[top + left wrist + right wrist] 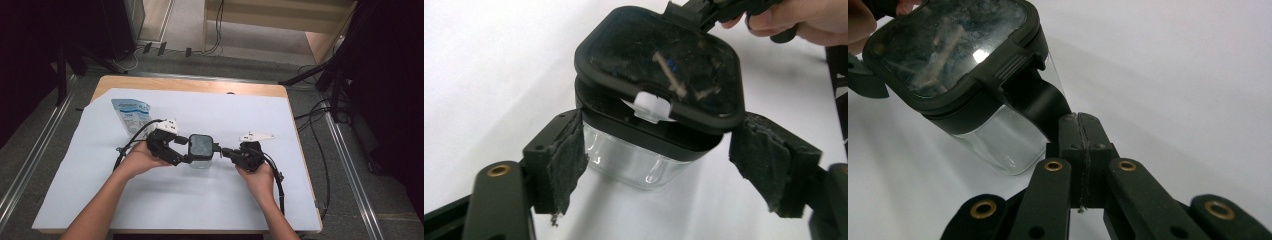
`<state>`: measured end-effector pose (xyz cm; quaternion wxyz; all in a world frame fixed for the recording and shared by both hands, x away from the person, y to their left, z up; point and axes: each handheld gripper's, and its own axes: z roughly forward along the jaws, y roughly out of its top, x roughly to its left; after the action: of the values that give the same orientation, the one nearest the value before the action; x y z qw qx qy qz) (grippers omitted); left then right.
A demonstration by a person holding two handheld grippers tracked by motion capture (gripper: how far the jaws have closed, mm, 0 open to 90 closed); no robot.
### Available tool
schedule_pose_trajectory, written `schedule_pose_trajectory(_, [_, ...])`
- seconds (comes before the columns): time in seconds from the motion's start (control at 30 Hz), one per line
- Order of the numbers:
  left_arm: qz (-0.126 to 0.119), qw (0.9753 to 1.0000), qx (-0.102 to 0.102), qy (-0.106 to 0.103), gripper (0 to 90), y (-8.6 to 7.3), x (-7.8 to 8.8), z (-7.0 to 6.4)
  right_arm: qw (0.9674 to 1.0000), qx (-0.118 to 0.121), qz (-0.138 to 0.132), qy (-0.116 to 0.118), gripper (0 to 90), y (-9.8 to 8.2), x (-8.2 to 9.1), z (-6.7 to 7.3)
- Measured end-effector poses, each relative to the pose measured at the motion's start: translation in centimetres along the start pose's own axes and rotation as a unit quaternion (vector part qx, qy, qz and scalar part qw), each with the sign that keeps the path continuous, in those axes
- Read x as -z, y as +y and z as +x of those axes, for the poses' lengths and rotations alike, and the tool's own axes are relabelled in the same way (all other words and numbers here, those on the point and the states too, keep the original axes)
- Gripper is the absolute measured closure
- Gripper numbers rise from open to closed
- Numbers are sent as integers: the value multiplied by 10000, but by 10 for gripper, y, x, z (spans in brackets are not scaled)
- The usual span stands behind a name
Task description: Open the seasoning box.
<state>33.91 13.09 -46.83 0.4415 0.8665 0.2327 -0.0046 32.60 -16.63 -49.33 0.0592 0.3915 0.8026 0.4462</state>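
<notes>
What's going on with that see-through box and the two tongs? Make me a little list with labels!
box: clear container with a black lid, standing on the white sheet
lid: front edge lifted a bit, a white tab showing under it
left tongs: open, pads on either side of the container, right pad apart from it
right tongs: shut on the lid's latch flap
other thing: blue and white pouch lying on the sheet beyond the left hand
table: wooden edge showing past the sheet

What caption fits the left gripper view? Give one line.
Left claw open around a clear container, its black lid ajar.
</notes>
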Motion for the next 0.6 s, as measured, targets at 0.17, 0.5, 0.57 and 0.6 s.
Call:
schedule_pose_trajectory(0.17, [75, 9999, -108, 42, 286, 3, 4, -3, 10000, -15, 23, 2, 900, 0, 0, 0])
schedule_pose_trajectory(0.5, [-5, 9996, -265, -82, 522, 11, 12, -10, 10000, -16, 23, -20, 900, 0, 0, 1])
schedule_pose_trajectory(0.57, [-40, 9997, -223, -85, 566, 12, 13, -9, 10000, -18, 27, -18, 900, 0, -1, 1])
schedule_pose_trajectory(0.6, [-46, 9997, -226, -93, 587, 12, 13, -9, 10000, -19, 28, -17, 900, 0, -1, 1])
